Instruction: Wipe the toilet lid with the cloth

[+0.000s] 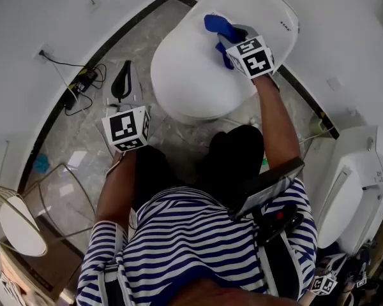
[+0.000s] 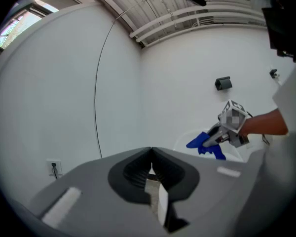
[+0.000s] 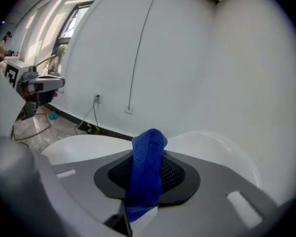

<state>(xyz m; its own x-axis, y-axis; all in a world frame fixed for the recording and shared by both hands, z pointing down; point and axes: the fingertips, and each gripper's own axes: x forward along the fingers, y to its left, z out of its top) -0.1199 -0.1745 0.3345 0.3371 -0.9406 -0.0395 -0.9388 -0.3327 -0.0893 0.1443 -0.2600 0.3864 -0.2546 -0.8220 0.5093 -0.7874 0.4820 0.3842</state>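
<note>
The white toilet lid (image 1: 191, 75) is shut. The right gripper (image 1: 236, 43) pinches the blue cloth (image 1: 218, 25) and holds it at the back part of the lid. The left gripper (image 2: 151, 154) is pressed together with nothing in it, out over the floor (image 1: 83, 145).

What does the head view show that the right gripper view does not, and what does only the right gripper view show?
Only the head view: the person's striped shirt, a second toilet at the right edge, and the whole outline of the white toilet lid.
Only the right gripper view: the right gripper with its jaws shut on the blue cloth, and a bright window at upper left.
Both: the cloth, the lid, and the left gripper, off the lid above the floor.
</note>
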